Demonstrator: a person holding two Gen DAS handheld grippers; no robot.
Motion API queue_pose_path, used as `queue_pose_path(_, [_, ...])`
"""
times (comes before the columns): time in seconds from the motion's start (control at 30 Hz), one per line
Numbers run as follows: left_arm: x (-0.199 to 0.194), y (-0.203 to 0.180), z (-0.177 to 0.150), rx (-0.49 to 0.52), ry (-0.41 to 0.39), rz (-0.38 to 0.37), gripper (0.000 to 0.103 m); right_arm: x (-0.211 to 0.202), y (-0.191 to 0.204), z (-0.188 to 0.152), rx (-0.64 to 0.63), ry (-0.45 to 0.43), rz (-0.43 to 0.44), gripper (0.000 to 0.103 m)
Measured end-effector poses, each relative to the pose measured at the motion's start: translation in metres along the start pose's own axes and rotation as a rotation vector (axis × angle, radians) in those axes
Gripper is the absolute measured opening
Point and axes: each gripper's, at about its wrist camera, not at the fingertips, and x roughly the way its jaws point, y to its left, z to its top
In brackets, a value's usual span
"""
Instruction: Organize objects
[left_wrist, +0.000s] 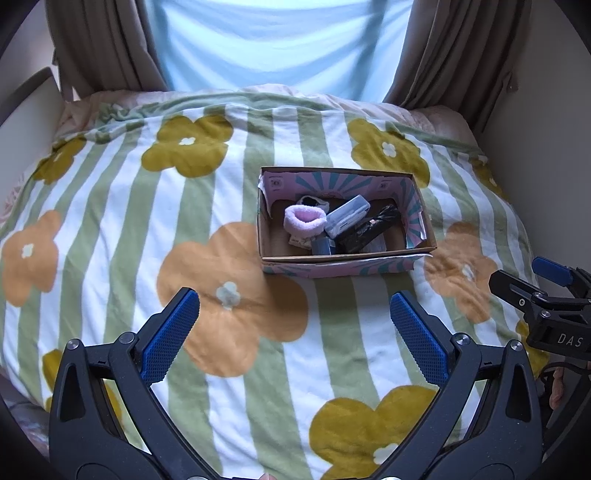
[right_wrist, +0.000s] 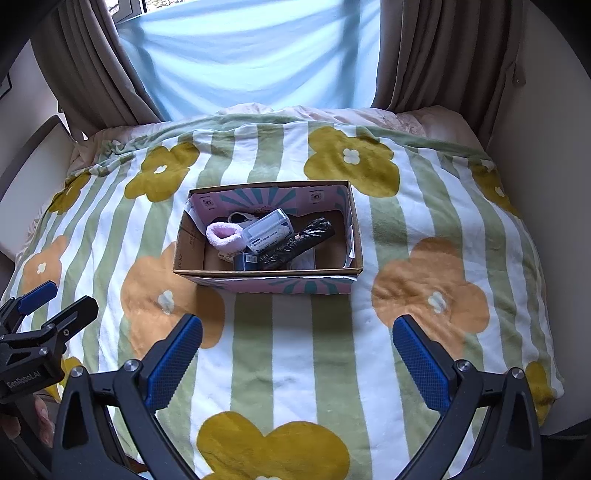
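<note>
Cardboard box (left_wrist: 347, 258) on a bed, centre of both wrist views, resting on a blanket (left_wrist: 110, 229) with green stripes and large flowers. The box is open at the top, its walls printed pink and teal; the near wall looks a little torn. Inside, piled towards the middle, lie a fluffy pink sock (left_wrist: 304, 220), a clear plastic case (left_wrist: 347, 216), a black wrapped bundle (left_wrist: 371, 229) and a small dark block (left_wrist: 320, 245) — the blanket around the box carries nothing loose, so the gathering appears largely done. Left claw (left_wrist: 294, 330) spread wide, holding nothing, low in its own frame and well short of the box. Right claw (right_wrist: 297, 350) likewise spread and empty — both seemingly drawn back, clear of the contents. Curtains (right_wrist: 92, 66) frame the upper corners.
</note>
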Motion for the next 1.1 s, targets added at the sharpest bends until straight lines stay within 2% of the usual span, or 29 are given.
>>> queue_pose_path(1.1, [0.005, -0.0082, 0.0057, 0.021, 0.008, -0.001, 0.103, -0.0034, -0.0032, 0.0066, 0.008, -0.009, -0.006, 0.102])
